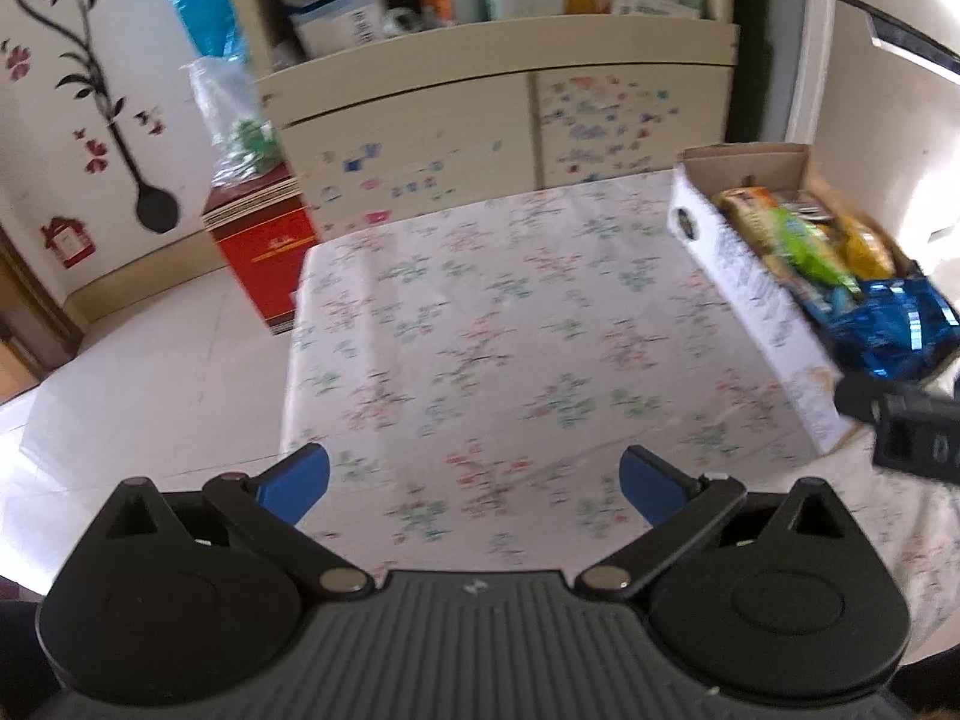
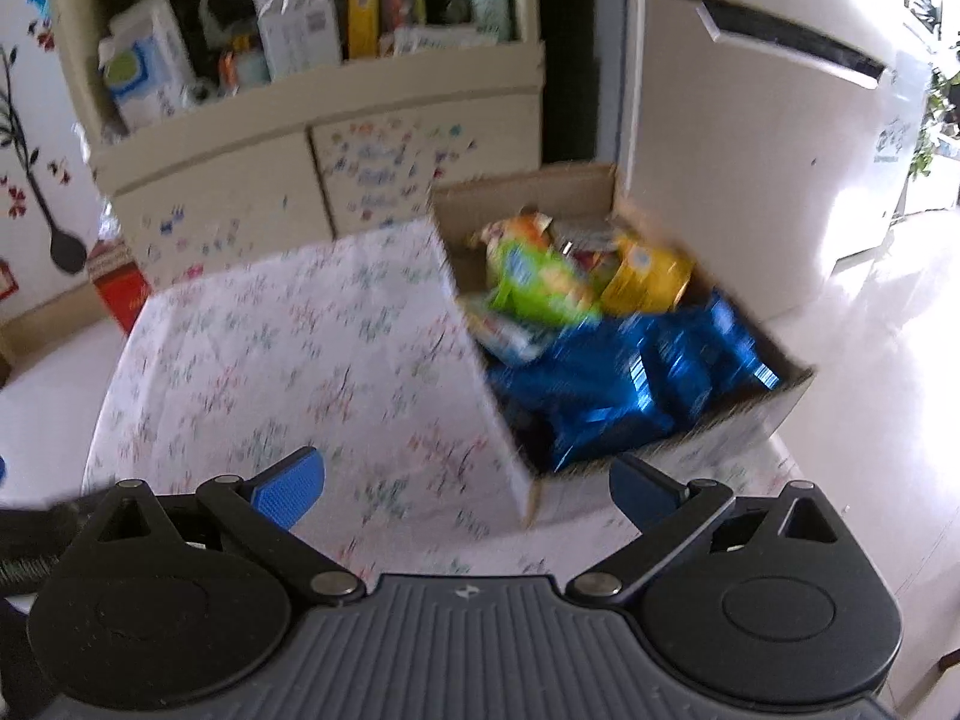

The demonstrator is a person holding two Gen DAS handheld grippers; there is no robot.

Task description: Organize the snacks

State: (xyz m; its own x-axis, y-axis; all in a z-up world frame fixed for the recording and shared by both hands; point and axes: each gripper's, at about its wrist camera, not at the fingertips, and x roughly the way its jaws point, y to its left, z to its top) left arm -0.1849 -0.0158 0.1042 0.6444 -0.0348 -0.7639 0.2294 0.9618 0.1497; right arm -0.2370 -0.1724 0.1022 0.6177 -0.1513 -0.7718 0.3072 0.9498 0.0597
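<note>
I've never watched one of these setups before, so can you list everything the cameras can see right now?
Cardboard box: one, brown inside, right edge of table.
Blue snack bags: count unclear, shiny blue, near end of box.
Green snack bag: one, lime green, middle of box.
Yellow snack bag: one, yellow, far end of box.
Table: one, white floral cloth, centre.
Red box: one, on floor beside table.
Shelf cabinet: one, cream, behind table.
Fridge: one, white, right.
Left gripper: fingers blue, open.
Right gripper: fingers blue, open.
</note>
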